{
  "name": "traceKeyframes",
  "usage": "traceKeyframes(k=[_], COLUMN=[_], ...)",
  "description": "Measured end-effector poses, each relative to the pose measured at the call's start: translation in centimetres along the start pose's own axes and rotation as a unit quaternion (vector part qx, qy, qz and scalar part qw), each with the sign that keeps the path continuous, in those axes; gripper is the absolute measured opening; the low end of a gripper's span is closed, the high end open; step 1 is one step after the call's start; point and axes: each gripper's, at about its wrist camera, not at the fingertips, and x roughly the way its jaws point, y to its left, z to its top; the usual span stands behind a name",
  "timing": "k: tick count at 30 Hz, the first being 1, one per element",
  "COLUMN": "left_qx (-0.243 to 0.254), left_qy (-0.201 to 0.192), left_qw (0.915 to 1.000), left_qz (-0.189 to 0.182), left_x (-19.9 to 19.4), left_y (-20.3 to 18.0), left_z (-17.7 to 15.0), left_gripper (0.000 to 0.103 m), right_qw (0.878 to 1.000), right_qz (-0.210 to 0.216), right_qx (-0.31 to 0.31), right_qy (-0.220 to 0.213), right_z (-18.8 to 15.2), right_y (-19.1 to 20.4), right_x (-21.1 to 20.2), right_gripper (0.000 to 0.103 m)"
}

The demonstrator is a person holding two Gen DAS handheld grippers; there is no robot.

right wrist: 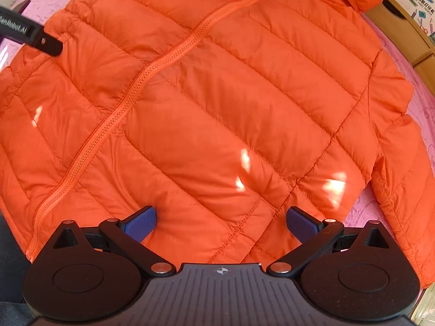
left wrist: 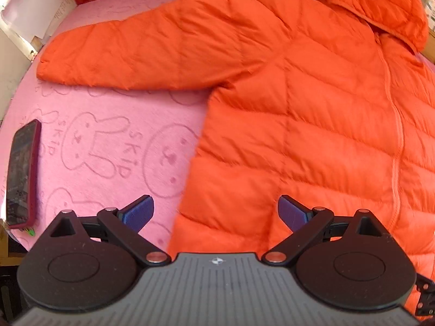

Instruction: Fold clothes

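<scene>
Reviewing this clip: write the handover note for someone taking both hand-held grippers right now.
Left hand-held gripper: open, empty, over the jacket's near hem edge.
Right hand-held gripper: open, empty, over the hem on the other side of the zipper.
Orange puffer jacket: zipped, front up, flat on the pink blanket; one sleeve stretched out sideways, the other beside the body, hood at the far end.
Phone lies on the blanket, apart from the jacket.
Done: jacket laid out. Left: all folds.
</scene>
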Motion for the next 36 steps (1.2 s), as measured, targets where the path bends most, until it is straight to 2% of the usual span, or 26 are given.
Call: traceKeyframes(k=[4,6,7,9,12,13,16,20,22,26,29,32,33,35,36], left_qx=[-0.043,-0.063,-0.076,-0.108,-0.158,-0.175,-0.214,-0.214,-0.209,-0.196,-0.189,-0.189,-0.188,-0.185,-0.184], left_qy=[-0.036,-0.048,-0.051,-0.049,-0.04,-0.037,-0.025,-0.018,-0.014,-0.006,-0.004,-0.003,-0.004,-0.006,-0.008], left_qw=[0.9974,0.9946,0.9929,0.9896,0.9834,0.9808,0.9749,0.9739,0.975,0.9787,0.9806,0.9812,0.9814,0.9821,0.9825], left_qz=[0.047,0.068,0.076,0.081,0.078,0.077,0.058,0.072,0.075,0.061,0.053,0.041,0.037,0.031,0.03], left_x=[0.8,1.3,1.7,2.7,4.3,4.8,6.3,8.1,8.9,10.1,10.6,11.1,11.1,11.3,11.5], left_y=[6.3,9.7,11.4,14.5,18.7,20.1,23.1,24.8,25.3,25.9,26.0,26.2,26.2,26.2,26.1], left_z=[5.3,7.5,8.4,9.7,11.0,11.4,12.6,14.0,14.5,15.0,15.0,14.9,14.9,14.9,15.0], left_gripper=[0.099,0.099,0.099,0.099,0.099,0.099,0.099,0.099,0.099,0.099,0.1,0.101,0.101,0.102,0.103], right_qw=[0.999,0.997,0.996,0.992,0.985,0.983,0.979,0.97,0.966,0.97,0.98,0.989,0.99,0.989,0.989], right_qz=[-0.009,-0.007,-0.004,0.011,0.036,0.041,0.023,-0.012,-0.029,-0.038,-0.017,0.008,0.008,0.002,0.003], right_qx=[0.018,0.036,0.047,0.07,0.102,0.106,0.092,0.08,0.095,0.111,0.106,0.093,0.088,0.085,0.086], right_qy=[-0.04,-0.068,-0.082,-0.108,-0.138,-0.145,-0.179,-0.227,-0.239,-0.213,-0.166,-0.116,-0.111,-0.119,-0.121], right_z=[2.1,4.2,6.5,7.1,12.6,15.7,22.5,29.5,33.3,40.0,43.2,43.8,43.5,42.7,42.4], right_y=[1.1,2.0,3.4,4.6,5.2,5.4,6.4,7.0,6.7,5.5,5.1,5.7,6.1,6.7,6.8], right_x=[-0.9,-1.2,-1.2,-2.1,-2.0,-1.4,1.1,1.8,2.5,5.9,9.1,11.7,12.2,12.4,12.3], right_gripper=[0.102,0.101,0.1,0.095,0.091,0.091,0.091,0.091,0.091,0.089,0.08,0.069,0.064,0.061,0.05])
